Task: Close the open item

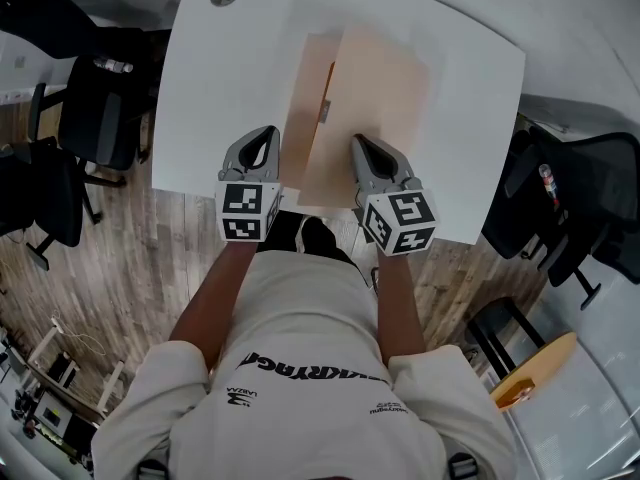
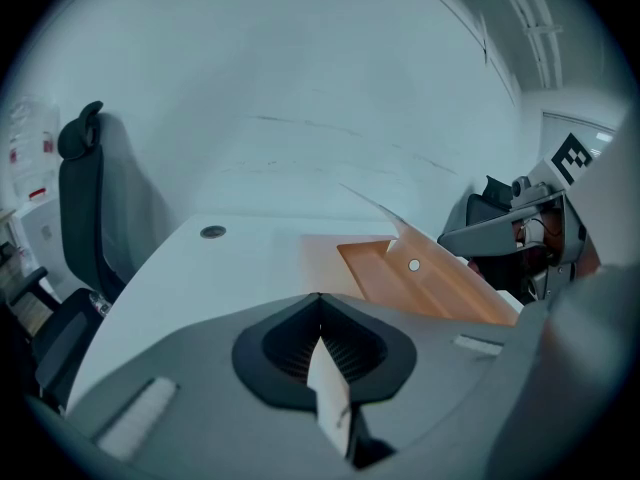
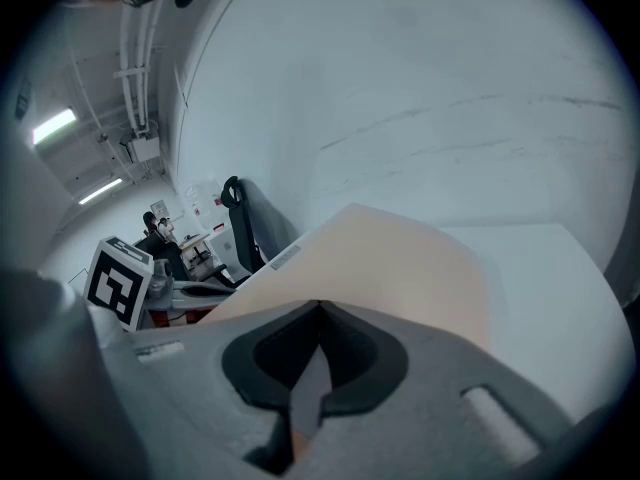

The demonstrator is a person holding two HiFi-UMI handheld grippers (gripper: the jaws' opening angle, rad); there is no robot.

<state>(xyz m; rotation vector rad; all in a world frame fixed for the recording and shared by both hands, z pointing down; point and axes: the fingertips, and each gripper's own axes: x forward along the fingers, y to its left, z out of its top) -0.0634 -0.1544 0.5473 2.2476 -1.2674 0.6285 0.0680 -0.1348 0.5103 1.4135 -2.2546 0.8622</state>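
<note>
Lying open on the table (image 1: 225,88), the folder (image 1: 380,78) has one cover tilted up. The left gripper (image 1: 264,136) and right gripper (image 1: 360,143) sit at its near edge, jaws pressed together and holding nothing. A careless shove could slide the folder or crease its cover.

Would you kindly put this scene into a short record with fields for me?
item: tan folder, open, right cover raised off the table
surface: white table
left gripper: jaws together, over bare table left of the folder
right gripper: jaws together, at the folder's near edge; any grip on the cover is unclear
task state: folder not yet closed
</note>
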